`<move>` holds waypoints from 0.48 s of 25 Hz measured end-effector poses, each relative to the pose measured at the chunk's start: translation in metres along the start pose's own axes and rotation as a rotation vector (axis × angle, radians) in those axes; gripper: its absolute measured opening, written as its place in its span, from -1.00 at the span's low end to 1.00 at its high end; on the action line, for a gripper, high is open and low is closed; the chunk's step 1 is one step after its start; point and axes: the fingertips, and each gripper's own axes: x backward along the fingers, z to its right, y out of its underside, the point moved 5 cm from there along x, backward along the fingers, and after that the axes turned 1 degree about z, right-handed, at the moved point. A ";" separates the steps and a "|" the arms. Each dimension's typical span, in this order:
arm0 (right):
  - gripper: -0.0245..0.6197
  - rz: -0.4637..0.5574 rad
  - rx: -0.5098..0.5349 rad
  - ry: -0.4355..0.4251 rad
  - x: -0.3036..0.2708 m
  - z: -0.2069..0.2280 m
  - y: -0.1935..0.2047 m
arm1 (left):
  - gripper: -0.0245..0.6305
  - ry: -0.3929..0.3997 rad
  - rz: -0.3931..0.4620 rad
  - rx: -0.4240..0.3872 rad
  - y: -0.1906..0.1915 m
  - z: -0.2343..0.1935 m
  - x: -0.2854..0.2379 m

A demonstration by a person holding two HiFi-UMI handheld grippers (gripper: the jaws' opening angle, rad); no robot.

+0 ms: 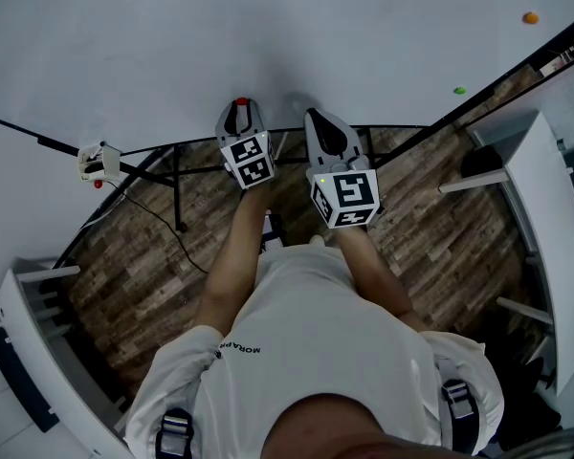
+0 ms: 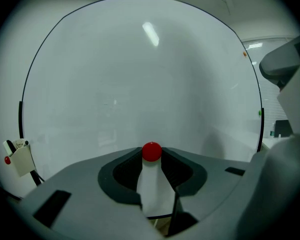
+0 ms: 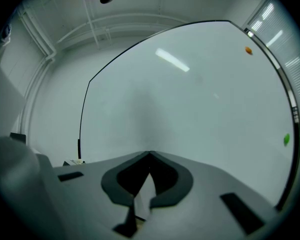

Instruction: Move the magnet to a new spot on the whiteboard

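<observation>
Small round red magnet (image 2: 151,151): lower centre, flat on white whiteboard (image 2: 140,74), face outward, no long axis; grasped by left claw (image 2: 151,158). Right claw (image 3: 149,155) clenched, empty.

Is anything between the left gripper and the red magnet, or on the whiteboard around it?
Nothing visible. The red magnet sits between the jaw tips of the left gripper, and the whiteboard around it is bare; the orange magnet and green magnet lie far off.
</observation>
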 end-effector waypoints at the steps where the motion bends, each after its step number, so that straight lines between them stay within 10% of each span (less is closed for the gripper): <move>1: -0.89 0.000 0.000 0.000 0.000 0.000 0.000 | -0.56 0.001 0.000 -0.003 -0.001 0.000 0.000; 12: -0.89 -0.004 0.000 0.005 0.000 0.001 0.001 | -0.56 0.000 0.011 -0.010 -0.002 0.000 -0.002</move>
